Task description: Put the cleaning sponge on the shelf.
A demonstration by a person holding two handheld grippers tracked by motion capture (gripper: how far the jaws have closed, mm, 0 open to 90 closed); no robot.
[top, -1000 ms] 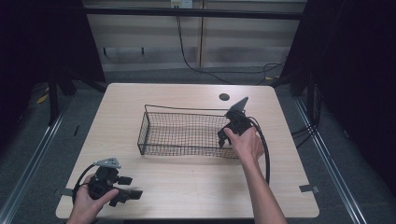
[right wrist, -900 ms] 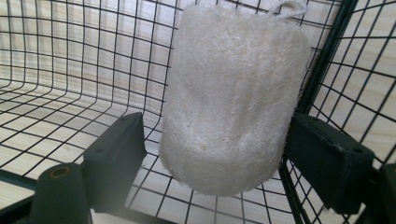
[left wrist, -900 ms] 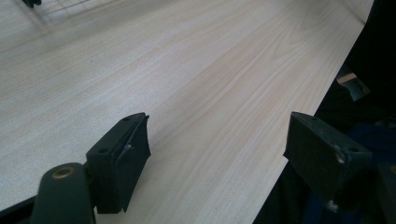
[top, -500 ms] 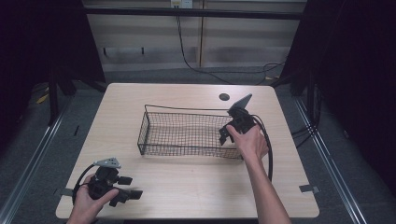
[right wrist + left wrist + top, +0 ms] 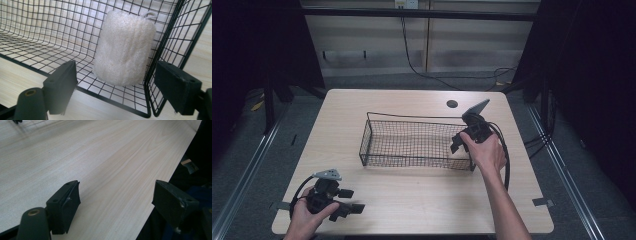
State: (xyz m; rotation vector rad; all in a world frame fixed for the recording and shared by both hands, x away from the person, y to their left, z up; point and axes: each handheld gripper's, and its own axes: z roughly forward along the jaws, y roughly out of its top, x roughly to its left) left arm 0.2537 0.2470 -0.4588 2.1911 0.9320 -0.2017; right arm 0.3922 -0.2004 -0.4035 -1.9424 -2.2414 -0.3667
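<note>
A light wooden bench (image 5: 412, 205) carries everything, its grain running plain across the top. Near its far edge sits a small dark round hole (image 5: 452, 104). Beyond the bench stands a pale wall panel (image 5: 372, 35), and a black cable (image 5: 412, 55) hangs down it and trails along the grey floor (image 5: 257, 155). A strip of tape (image 5: 543, 202) sticks to the bench's near right corner.

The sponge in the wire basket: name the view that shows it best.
The right gripper view. There the pale sponge stands close and sharp, leaning in the corner of the wire basket, between the open right tongs. In the high view it is a faint pale patch behind the hand. The left gripper view looks across bare table.
</note>
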